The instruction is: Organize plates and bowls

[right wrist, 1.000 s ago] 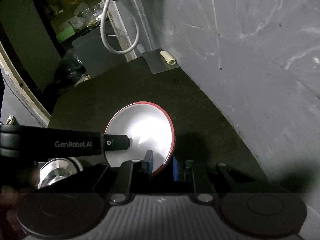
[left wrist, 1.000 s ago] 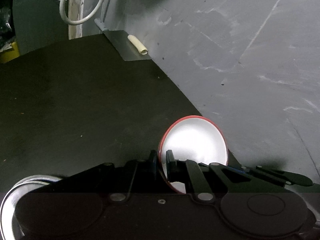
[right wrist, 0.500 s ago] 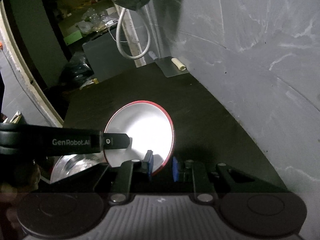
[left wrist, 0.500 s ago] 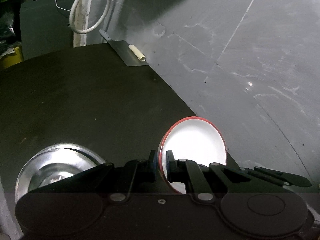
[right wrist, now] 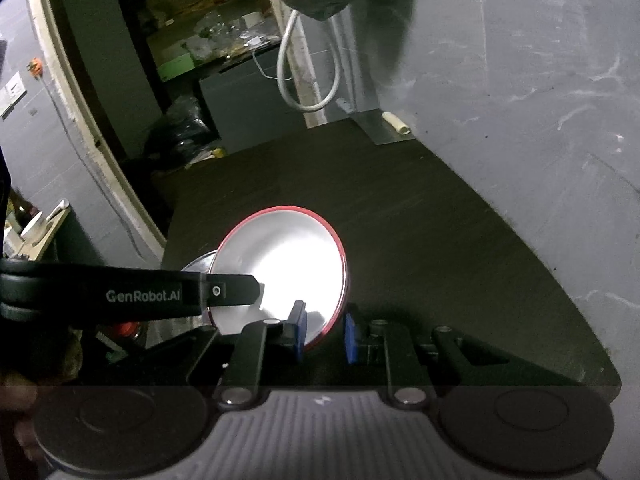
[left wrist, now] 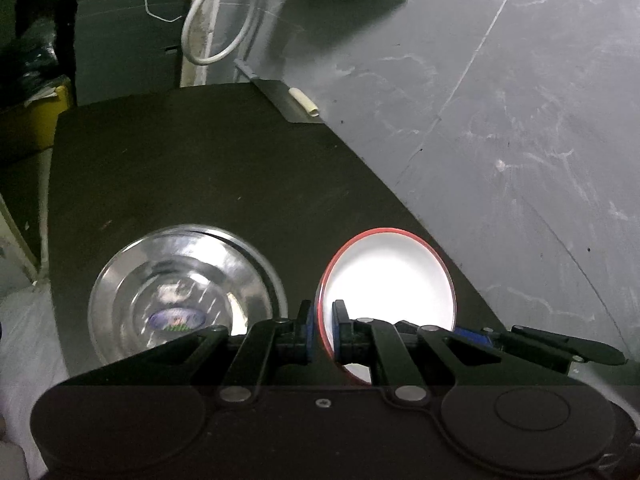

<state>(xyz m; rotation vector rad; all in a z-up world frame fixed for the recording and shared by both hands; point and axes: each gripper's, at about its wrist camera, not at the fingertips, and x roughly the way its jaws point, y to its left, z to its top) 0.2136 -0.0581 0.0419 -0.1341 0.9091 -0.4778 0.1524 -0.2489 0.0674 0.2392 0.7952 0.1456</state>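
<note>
So the left gripper (left wrist: 323,330) is pinched tight on the near rim of the red-rimmed white bowl (left wrist: 390,276), holding it tipped up on edge above the dark table (left wrist: 208,168), white empty inside facing right. The right gripper (right wrist: 323,334) is open a bit, its pads straddling the opposite rim without clamping. Left of that bowl sits a steel bowl (left wrist: 180,296) on the table, just a sticker inside.

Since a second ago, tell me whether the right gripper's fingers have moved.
Yes. The right gripper has opened: its right finger now stands clear of the red-rimmed plate, which the left gripper clamps.
</note>
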